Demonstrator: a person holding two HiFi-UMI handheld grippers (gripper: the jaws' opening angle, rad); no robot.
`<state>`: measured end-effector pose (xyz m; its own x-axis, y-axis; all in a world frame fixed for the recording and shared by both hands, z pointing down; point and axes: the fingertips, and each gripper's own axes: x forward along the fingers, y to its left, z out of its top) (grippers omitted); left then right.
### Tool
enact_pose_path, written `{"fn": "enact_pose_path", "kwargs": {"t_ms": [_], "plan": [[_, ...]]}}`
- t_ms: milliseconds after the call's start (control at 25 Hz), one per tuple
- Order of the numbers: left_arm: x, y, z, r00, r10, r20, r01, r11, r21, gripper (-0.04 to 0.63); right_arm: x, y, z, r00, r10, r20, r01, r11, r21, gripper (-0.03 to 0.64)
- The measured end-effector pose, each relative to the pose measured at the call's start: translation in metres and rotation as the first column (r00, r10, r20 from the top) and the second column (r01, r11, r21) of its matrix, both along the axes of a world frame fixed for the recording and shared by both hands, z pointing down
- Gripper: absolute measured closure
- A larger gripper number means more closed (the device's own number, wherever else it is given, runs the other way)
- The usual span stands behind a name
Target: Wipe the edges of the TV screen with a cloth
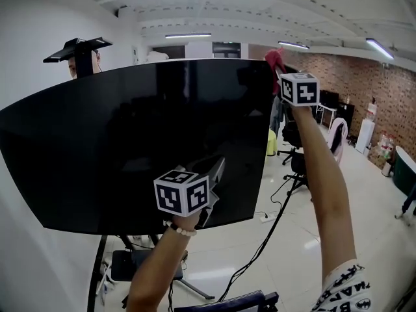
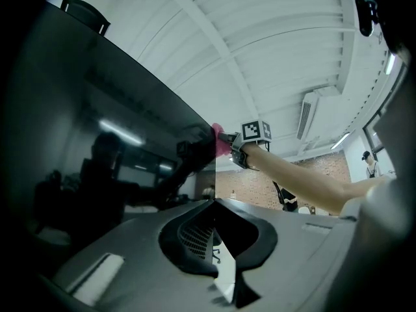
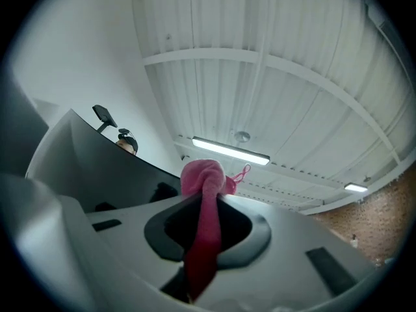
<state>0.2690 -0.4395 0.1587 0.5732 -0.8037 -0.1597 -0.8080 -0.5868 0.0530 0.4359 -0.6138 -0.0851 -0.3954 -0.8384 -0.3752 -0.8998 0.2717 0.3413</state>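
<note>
A big black TV screen (image 1: 130, 142) stands on a floor stand and fills the head view's left and middle. My right gripper (image 1: 281, 77) is raised to its top right corner, shut on a pink cloth (image 1: 274, 58) that touches that corner. In the right gripper view the cloth (image 3: 205, 194) hangs between the jaws of the right gripper (image 3: 205, 239), with the TV's top edge (image 3: 110, 174) to the left. My left gripper (image 1: 211, 187) is at the screen's bottom edge, and its jaws (image 2: 214, 239) close around the TV's thin edge (image 2: 97, 142). The cloth (image 2: 221, 140) shows far off.
A person (image 1: 83, 65) stands behind the TV's upper left. The stand's base (image 1: 130, 265) and cables (image 1: 260, 252) lie on the floor below. Office chairs (image 1: 296, 148) and a brick wall (image 1: 364, 83) are at the right. A ceiling light (image 3: 227, 151) is overhead.
</note>
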Motion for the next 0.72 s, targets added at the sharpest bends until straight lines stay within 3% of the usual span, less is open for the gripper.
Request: {"fn": "enact_pose_path", "kwargs": {"t_ms": [160,400,720], "plan": [[-0.005,-0.003,0.014,1.000,-0.017,-0.017,0.017,1.000,-0.024,0.592,-0.002,0.012,0.023,0.999,-0.040,-0.033,0.040,0.999,0.001,0.561],[-0.010,-0.003,0.057,0.997,-0.072,-0.004,0.072,0.994,-0.085,0.592,-0.003,0.021,0.117,0.998,0.026,-0.059,-0.024,0.999,0.022,0.560],[-0.020,0.000,0.135,0.989,-0.147,0.007,0.147,0.978,-0.148,0.592,-0.002,0.004,0.278,0.999,0.011,-0.043,-0.015,0.996,-0.090,0.560]]}}
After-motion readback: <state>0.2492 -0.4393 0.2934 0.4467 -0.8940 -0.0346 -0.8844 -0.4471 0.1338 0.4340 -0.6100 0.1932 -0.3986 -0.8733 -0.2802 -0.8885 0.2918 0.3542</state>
